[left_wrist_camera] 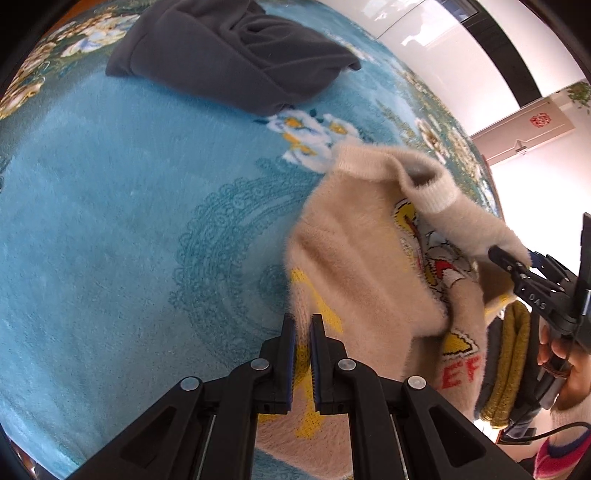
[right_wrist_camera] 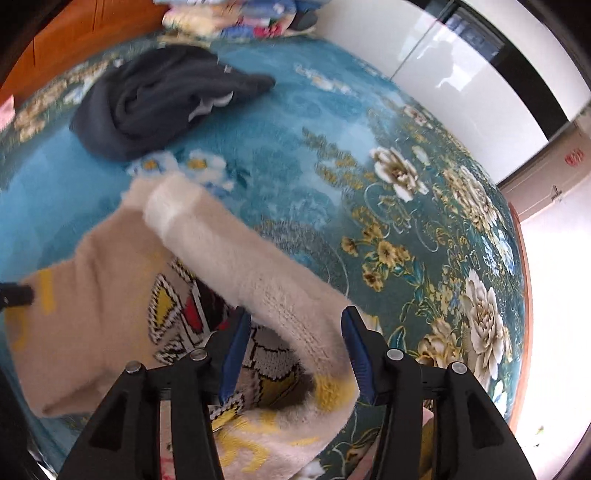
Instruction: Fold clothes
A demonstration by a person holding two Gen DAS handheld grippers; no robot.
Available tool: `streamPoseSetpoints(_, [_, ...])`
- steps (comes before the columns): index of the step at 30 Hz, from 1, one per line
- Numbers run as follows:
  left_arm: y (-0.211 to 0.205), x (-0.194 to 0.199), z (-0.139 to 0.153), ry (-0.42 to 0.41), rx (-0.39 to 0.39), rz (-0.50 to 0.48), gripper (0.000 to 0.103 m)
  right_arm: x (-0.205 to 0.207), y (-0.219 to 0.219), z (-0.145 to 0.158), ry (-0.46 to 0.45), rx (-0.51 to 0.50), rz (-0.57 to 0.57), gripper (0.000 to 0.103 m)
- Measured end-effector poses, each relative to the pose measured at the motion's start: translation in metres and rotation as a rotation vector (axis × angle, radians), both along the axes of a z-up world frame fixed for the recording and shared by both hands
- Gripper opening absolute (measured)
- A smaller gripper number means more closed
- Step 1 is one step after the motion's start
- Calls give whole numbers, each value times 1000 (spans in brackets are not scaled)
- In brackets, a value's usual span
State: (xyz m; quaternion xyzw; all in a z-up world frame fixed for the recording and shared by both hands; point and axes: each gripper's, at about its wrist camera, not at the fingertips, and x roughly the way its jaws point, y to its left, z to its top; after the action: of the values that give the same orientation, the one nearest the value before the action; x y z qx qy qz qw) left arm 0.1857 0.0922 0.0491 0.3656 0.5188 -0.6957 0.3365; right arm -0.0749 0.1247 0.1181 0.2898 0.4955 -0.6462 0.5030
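Observation:
A fuzzy cream sweater (left_wrist_camera: 365,258) with a yellow, red and black cartoon print lies crumpled on the blue floral blanket (left_wrist_camera: 129,221). My left gripper (left_wrist_camera: 303,321) is shut on the sweater's near edge. In the right wrist view the sweater (right_wrist_camera: 110,295) lies in front, and one sleeve (right_wrist_camera: 240,258) with a white cuff runs between the fingers of my right gripper (right_wrist_camera: 293,317). The right gripper's jaws stand wide apart around the sleeve. The right gripper also shows in the left wrist view (left_wrist_camera: 517,266), at the sleeve's end.
A dark grey garment (left_wrist_camera: 236,55) lies bunched at the far side of the blanket; it also shows in the right wrist view (right_wrist_camera: 155,99). Folded colourful bedding (right_wrist_camera: 236,18) sits at the far edge. The bed's right edge (right_wrist_camera: 517,258) meets a white wall.

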Motion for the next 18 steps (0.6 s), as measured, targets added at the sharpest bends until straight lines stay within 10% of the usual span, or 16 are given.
streamPoseSetpoints(6, [-6,-2,-17,-27,58,12,11,-32,3,-7,-61,-24,-156,17])
streamPoseSetpoints(13, [-16,-16,-38,-104,82,-18,46,-72,22,10,-88,-124,-325,11])
streamPoseSetpoints(18, [-17,-21,-42,-42,106,-43,46,-89,40,9,-95,-139,-403,11])
